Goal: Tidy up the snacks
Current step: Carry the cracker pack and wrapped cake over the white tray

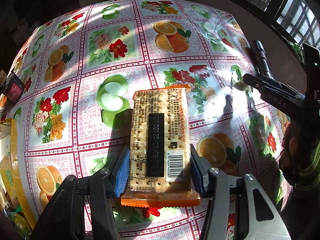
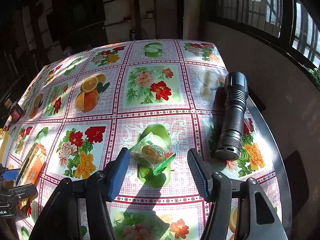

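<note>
the left gripper (image 1: pixel 160 168) clamps a long cracker packet (image 1: pixel 160 140) by its side edges, barcode side up, above the fruit-print tablecloth (image 1: pixel 112 46). the right gripper (image 2: pixel 159 160) stands open, pads apart on either side of a small green-wrapped pastry (image 2: pixel 153 152) lying on the cloth, touching neither. a black flashlight (image 2: pixel 233 116) lies near its right.

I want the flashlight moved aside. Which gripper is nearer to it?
Right. The right gripper hovers over the small green-wrapped pastry, just left of the flashlight. The left gripper, shut on the cracker packet, is farther left.
</note>
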`<state>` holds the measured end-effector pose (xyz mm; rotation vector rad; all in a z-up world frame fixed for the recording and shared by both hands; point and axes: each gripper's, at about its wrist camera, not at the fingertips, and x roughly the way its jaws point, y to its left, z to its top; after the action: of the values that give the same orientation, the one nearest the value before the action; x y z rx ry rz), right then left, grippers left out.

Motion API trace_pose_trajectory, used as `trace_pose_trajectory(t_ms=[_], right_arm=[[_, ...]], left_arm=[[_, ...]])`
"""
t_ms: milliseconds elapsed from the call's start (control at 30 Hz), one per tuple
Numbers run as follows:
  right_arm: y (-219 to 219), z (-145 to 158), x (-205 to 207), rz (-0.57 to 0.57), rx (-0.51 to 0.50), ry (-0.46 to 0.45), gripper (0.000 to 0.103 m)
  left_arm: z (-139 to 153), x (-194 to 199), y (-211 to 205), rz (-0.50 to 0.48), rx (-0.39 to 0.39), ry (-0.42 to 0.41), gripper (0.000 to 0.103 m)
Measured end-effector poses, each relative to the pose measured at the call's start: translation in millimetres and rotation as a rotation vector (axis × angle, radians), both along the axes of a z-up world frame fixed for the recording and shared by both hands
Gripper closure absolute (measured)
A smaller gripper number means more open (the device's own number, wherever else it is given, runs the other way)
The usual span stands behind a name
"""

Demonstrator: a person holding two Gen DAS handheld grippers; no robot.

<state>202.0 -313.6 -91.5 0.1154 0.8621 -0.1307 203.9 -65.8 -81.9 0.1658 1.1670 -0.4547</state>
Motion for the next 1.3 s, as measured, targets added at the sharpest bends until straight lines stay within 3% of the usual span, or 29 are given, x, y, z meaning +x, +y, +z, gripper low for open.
trace_pose_trajectory(t_ms=[133,167,200,400,667,833,1300], right_arm=[[6,-20,23,0.041,-0.066,0.116,0.043],[5,-21,22,0.043,-0.047,0.102,0.050],[5,-21,21,0.040,-0.026,0.101,0.065],[16,-8,-6,0.030,0.093,0.048,0.078],[62,12,-54,0.157,0.365,-0.054,0.078],[103,15,-73,0.263,0.463,-0.058,0.078],[208,22,-93,0.484,0.515,-0.024,0.077]], left_arm=[[4,-7,11,0.012,-0.006,0.000,0.051],[5,-8,14,0.018,-0.008,-0.002,0.051],[6,-8,15,0.026,-0.009,-0.005,0.051],[12,-18,23,0.070,0.006,-0.038,0.051],[15,-48,64,0.146,0.020,-0.058,0.051],[21,-68,98,0.211,0.029,-0.076,0.051],[38,-105,160,0.327,0.061,-0.136,0.051]])
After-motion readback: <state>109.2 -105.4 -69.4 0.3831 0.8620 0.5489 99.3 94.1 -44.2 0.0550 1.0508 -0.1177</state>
